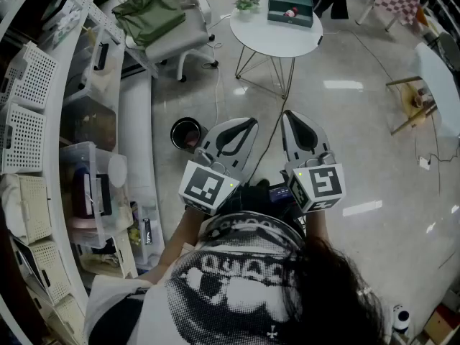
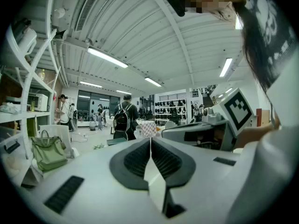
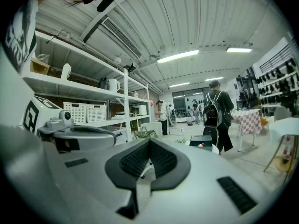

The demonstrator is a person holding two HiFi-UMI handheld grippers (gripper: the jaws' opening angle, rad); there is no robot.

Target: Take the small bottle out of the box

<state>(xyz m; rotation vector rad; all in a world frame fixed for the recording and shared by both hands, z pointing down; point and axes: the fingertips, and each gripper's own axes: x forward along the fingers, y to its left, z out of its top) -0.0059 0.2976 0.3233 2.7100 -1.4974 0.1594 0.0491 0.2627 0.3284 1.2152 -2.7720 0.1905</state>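
A dark green box (image 1: 290, 6) stands on a round white table (image 1: 277, 40) far ahead of me. A small pink-red object (image 1: 290, 13) shows in it; I cannot tell if it is the small bottle. The right gripper view shows the box (image 3: 203, 141) low and distant, and the left gripper view shows the box (image 2: 116, 141) as a small dark shape. My left gripper (image 1: 250, 121) and right gripper (image 1: 290, 113) are held side by side at waist height, well short of the table. Both are shut with nothing between the jaws, pads meeting in a line in each gripper view.
A grey chair with a green bag (image 1: 151, 11) stands left of the table. White shelving with baskets and bins (image 1: 29, 128) lines the left side. A round dark bin (image 1: 187, 133) sits on the floor. A person with a backpack (image 3: 216, 113) stands beyond the table.
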